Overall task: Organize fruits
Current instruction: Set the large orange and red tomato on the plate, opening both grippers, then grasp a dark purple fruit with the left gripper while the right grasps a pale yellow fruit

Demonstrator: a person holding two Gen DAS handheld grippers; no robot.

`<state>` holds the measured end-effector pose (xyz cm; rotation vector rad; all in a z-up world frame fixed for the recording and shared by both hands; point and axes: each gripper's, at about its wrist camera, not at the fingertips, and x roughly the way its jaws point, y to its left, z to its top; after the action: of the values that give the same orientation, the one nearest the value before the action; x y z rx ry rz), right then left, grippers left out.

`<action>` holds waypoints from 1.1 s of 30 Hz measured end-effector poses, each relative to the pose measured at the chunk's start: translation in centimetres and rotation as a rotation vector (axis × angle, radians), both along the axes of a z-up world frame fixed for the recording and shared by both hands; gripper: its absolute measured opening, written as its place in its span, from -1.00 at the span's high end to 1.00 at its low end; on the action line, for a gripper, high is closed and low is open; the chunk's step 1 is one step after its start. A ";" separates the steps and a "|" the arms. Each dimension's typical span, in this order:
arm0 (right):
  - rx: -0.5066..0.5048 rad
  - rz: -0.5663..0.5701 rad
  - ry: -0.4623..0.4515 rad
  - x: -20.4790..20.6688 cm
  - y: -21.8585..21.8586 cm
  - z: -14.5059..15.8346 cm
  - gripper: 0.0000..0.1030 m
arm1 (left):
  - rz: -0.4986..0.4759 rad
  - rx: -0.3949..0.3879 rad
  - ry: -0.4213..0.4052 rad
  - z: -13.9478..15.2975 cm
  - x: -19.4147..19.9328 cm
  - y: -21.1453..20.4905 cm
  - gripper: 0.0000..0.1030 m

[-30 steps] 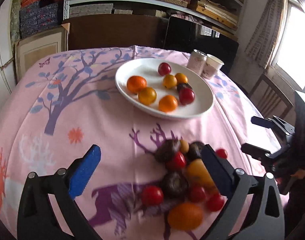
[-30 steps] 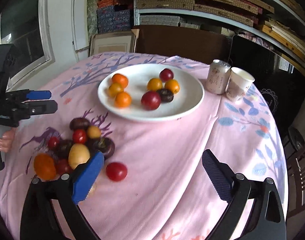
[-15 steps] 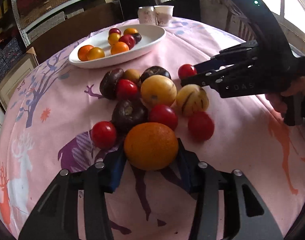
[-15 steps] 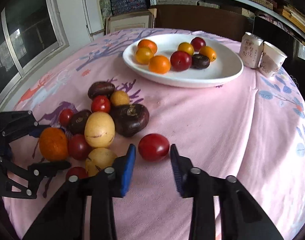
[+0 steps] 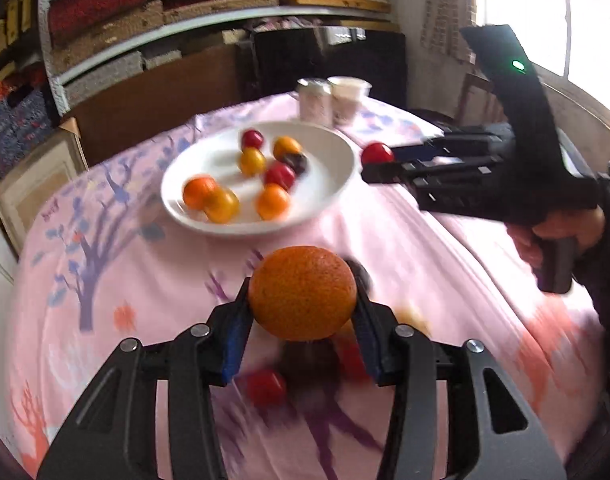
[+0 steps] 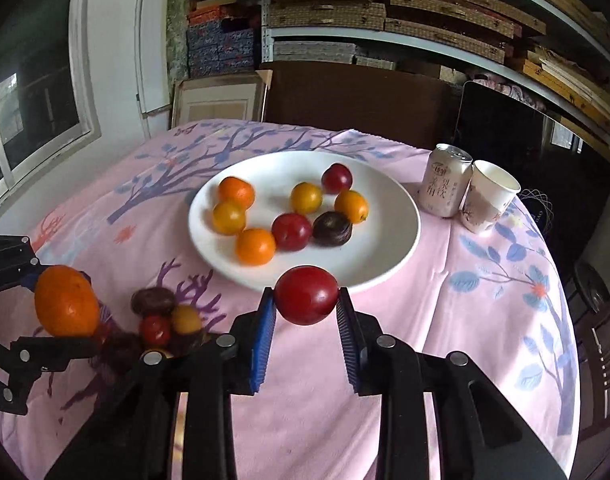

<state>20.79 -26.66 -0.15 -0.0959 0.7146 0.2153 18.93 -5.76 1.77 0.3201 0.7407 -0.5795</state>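
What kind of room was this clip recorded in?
Probably a lived-in home room doubling as storage: a round table under a pink printed tablecloth, wall shelves stacked with boxes and mats, and a wooden chair at the table's edge. A drink can and paper cup stand by the fruit plate.

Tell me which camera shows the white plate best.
Right wrist view: the white plate is sharp, its whole rim and eight fruits clear. The left wrist view shows the same plate motion-blurred, with some fruits smeared.
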 end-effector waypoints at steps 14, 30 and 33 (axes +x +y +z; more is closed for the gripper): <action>-0.030 -0.090 0.003 2.3 -1.6 0.5 -0.93 | 0.179 0.010 -0.100 -0.5 7.5 -1.7 -0.91; -0.032 0.163 0.214 -6.5 6.5 -5.4 -0.74 | 0.105 0.181 0.056 -5.7 -1.2 4.8 -0.86; 0.049 0.170 0.282 -6.9 6.9 -6.3 -0.51 | 0.061 0.173 0.091 -6.5 -1.4 4.6 -0.19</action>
<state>13.92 -19.75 -6.42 -0.0800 0.9828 0.4142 17.50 -1.13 -4.69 0.4316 0.8883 -0.4756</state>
